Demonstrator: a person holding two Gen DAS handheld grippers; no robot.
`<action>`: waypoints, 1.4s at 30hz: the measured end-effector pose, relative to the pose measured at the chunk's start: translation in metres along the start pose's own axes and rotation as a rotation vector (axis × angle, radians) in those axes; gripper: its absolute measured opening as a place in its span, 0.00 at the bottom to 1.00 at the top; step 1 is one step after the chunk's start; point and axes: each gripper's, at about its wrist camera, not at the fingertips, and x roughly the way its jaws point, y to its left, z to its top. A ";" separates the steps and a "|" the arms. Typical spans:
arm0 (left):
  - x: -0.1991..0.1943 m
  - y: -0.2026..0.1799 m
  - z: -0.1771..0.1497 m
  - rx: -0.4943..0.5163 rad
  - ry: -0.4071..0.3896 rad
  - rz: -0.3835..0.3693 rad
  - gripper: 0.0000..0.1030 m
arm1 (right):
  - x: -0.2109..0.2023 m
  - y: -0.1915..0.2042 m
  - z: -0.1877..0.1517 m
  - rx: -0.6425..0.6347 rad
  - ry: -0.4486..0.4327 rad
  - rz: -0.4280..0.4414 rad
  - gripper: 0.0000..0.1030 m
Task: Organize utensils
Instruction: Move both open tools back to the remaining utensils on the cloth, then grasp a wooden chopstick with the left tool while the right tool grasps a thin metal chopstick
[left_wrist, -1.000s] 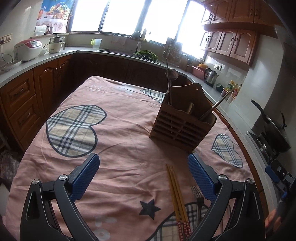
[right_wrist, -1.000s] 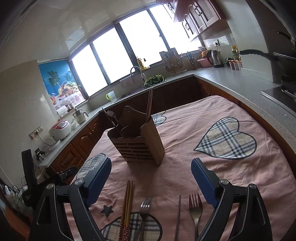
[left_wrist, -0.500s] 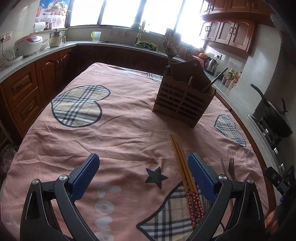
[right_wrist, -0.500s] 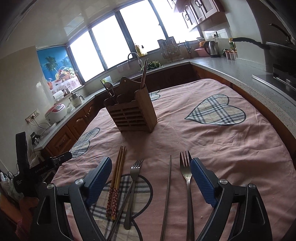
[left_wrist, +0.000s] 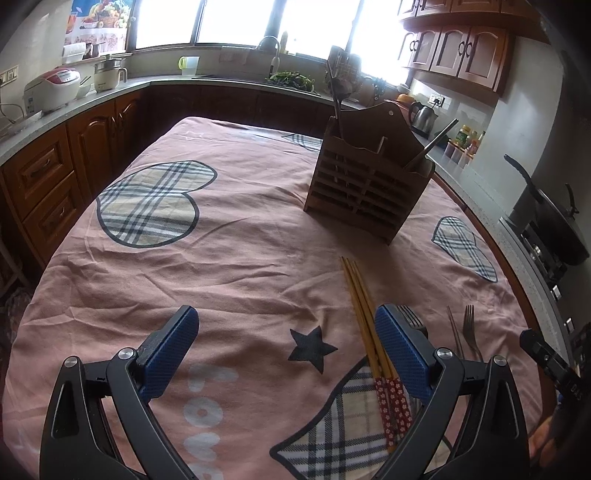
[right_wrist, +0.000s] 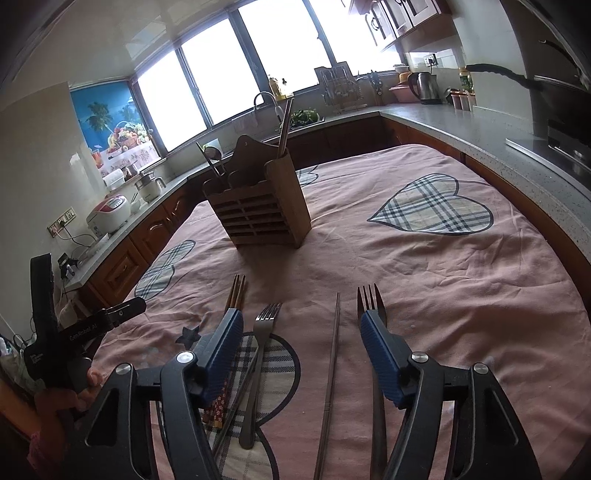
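Kitchen counters ring a surface (right_wrist: 461, 280) draped in pink cloth with plaid hearts. Both claws tilt down toward its near edge. The left claw (left_wrist: 286, 349) stands wide apart, nothing between its pads; chopsticks (left_wrist: 364, 314) lie just inside its right pad, long axis running from the near edge toward the holder (left_wrist: 369, 184), red ends nearest. The right claw (right_wrist: 301, 354) is closing, a fork (right_wrist: 258, 354) and a thin metal stick (right_wrist: 332, 362) lying lengthwise between its pads, untouched; a second fork (right_wrist: 369, 299) shows tines beyond its right pad. The holder stands upright mid-surface.
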 end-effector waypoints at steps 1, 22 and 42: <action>0.002 -0.001 0.001 0.005 0.004 0.002 0.95 | 0.003 0.000 0.000 0.000 0.009 0.000 0.55; 0.092 -0.054 0.009 0.184 0.218 0.029 0.67 | 0.061 -0.012 0.004 0.012 0.158 0.011 0.32; 0.136 -0.052 0.035 0.231 0.267 0.035 0.60 | 0.113 -0.025 0.013 0.012 0.250 -0.017 0.28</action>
